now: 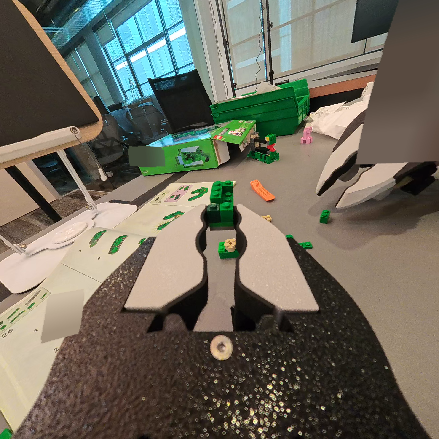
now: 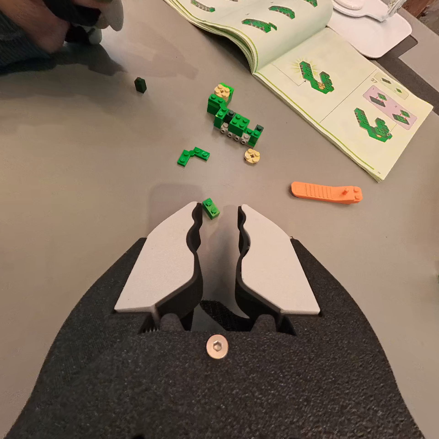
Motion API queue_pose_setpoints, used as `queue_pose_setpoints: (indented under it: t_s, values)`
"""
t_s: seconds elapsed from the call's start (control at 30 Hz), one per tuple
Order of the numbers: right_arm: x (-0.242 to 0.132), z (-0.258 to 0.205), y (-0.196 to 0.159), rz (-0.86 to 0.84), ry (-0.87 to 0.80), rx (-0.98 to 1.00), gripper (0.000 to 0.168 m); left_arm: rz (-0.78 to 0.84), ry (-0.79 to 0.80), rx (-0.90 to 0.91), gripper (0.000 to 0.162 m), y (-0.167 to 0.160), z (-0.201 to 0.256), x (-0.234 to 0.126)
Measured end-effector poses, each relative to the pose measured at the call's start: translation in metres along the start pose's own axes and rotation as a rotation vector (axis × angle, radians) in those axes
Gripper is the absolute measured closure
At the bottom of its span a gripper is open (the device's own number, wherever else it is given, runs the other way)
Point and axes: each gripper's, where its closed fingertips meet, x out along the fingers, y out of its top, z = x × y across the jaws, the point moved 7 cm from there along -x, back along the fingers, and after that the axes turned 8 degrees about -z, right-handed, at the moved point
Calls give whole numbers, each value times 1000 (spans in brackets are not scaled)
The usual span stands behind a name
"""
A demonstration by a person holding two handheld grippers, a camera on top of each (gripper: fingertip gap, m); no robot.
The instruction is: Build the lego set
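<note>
A partly built green Lego assembly (image 2: 234, 121) on a grey brick stands on the grey table (image 2: 95, 190), with a tan round piece on its far end. It also shows just beyond my left fingertips (image 1: 222, 202). My left gripper (image 1: 220, 207) is open and empty; the right wrist view shows it well apart from the assembly (image 2: 111, 19). My right gripper (image 2: 218, 206) is open and low over the table. A small green 1x2 brick (image 2: 211, 208) lies between its tips, close to the left finger (image 2: 166, 249). The right gripper (image 1: 329, 199) and that brick (image 1: 325, 216) also show in the left wrist view.
Loose on the table: a dark green 1x1 brick (image 2: 140, 84), green corner plates (image 2: 192, 155), a tan round plate (image 2: 251, 155), an orange brick separator (image 2: 326, 193). The open instruction booklet (image 2: 332, 90) lies beside a white lamp base (image 1: 59, 237). Farther off: a Lego box (image 1: 185, 152), green bins (image 1: 261, 111), a small build (image 1: 263, 149). Spacing between my two grippers at the tips: around 15 cm. Measured from the fingertips, the tan round plate (image 2: 251, 155) is 7 cm or so from the right gripper and 12 cm from the left.
</note>
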Motion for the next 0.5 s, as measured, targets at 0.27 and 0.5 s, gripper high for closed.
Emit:
queue_pose_setpoints:
  t_s: [0.27,0.5]
  values:
    - [2,-3,0,0,6,-15,141,0,-1,0,143,0,0,0]
    - [3,-5,-2,4,12,-20,141,-1,-1,1,143,0,0,0]
